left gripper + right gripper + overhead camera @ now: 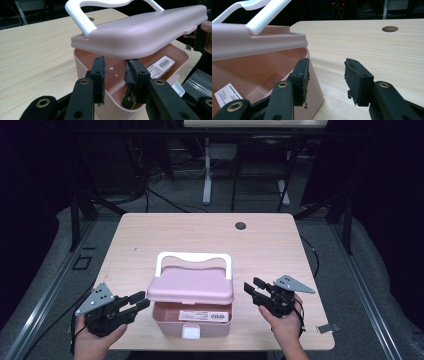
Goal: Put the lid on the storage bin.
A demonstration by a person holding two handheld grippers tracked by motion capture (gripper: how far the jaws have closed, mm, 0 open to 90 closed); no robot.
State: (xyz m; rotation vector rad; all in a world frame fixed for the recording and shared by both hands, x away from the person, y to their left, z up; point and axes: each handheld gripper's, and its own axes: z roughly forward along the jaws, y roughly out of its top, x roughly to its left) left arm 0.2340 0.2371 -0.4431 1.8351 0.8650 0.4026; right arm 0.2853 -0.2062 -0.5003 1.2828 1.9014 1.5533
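Observation:
A pink box (192, 320) stands near the table's front edge, its lid (190, 285) raised at the front. A white handle (194, 257) lies back behind the lid, and a white latch (191, 332) hangs on the front wall. A barcoded label (160, 67) lies inside. My left gripper (141, 300) is open just left of the box; in the left gripper view the gripper (115, 72) points at the box's near corner under the lid (140, 32). My right gripper (251, 286) is open just right of the box; in its own view the gripper (325, 70) has its left jaw beside the box wall (314, 92).
The wooden table (150, 240) has a round cable hole (240, 225) at the back centre. A small metal clip (327, 328) hangs at its front right edge. A desk frame and cables stand on the floor beyond. My other hand (206, 27) shows past the lid.

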